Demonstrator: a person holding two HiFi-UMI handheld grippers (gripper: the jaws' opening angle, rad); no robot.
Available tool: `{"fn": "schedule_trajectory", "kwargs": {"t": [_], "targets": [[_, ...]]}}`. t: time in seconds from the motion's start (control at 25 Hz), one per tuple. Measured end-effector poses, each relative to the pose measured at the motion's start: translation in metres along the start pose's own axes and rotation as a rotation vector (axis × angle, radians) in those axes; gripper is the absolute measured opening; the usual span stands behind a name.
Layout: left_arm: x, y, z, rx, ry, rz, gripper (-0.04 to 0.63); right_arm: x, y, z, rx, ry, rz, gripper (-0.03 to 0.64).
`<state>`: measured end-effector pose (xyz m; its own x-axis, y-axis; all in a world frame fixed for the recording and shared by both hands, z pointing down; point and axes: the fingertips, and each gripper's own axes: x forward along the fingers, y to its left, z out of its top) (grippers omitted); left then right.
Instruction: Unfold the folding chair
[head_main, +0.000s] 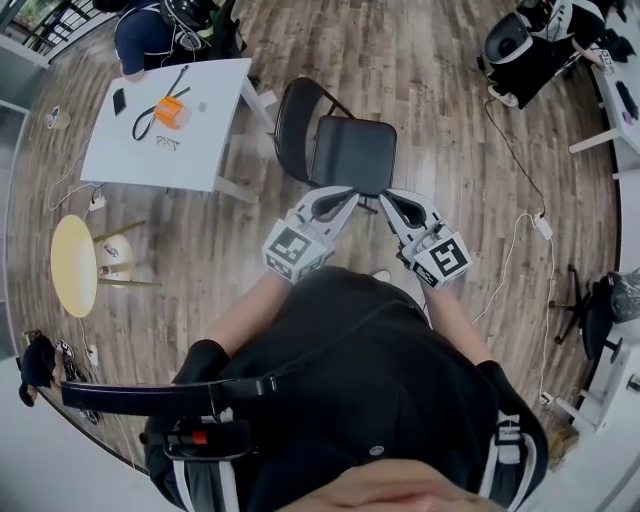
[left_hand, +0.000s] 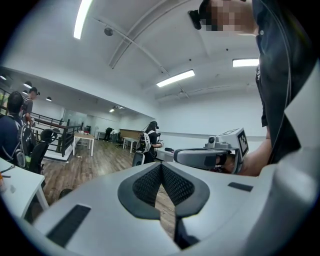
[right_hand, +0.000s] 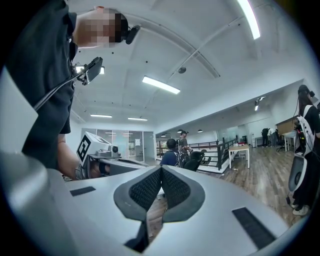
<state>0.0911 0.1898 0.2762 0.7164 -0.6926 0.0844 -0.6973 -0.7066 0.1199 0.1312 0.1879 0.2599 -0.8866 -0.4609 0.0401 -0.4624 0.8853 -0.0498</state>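
Head view: chair (head_main: 352, 152) seen standing unfolded, task judged done; left tongs (head_main: 347, 194) and right tongs (head_main: 388, 196) clenched empty, withdrawal called for.

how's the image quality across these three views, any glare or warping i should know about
Head view: strong fisheye, floorboards bow toward dark corners, but the folding chair sits sharp and evenly lit. Left gripper view: the light strip blows out to white, black vignette around. Right gripper view: same warp, the ceiling lamp glares.
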Motion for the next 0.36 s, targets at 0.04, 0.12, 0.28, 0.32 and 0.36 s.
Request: {"fn": "schedule_trajectory", "kwargs": {"t": [0.04,0.12,0.28,0.32,0.36], "targets": [[-0.0002,-0.0001,-0.0008,-0.003,0.001,-0.001,0.005,0.0001,0.0005,-0.0009,-0.002,0.003,0.002,0.008],[-0.0002,-0.0010,-0.0021,-0.003,0.002,-0.004,0.005,-0.0003,0.0009,-0.0036,-0.002,0.010,0.004,0.008],[0.0004,-0.0016,-0.0016,-0.008,0.003,-0.005,0.005,-0.0019,0.0003,-0.0057,0.006,0.016,0.006,0.008],[0.0002,-0.0016,-0.0020,-0.008,0.006,-0.004,0.005,-0.0021,0.0003,-0.0059,0.008,0.017,0.006,0.008],[-0.0001,-0.0016,-0.0024,-0.009,0.009,-0.004,0.005,-0.0023,0.0003,-0.0062,0.011,0.018,0.007,0.008]]}}
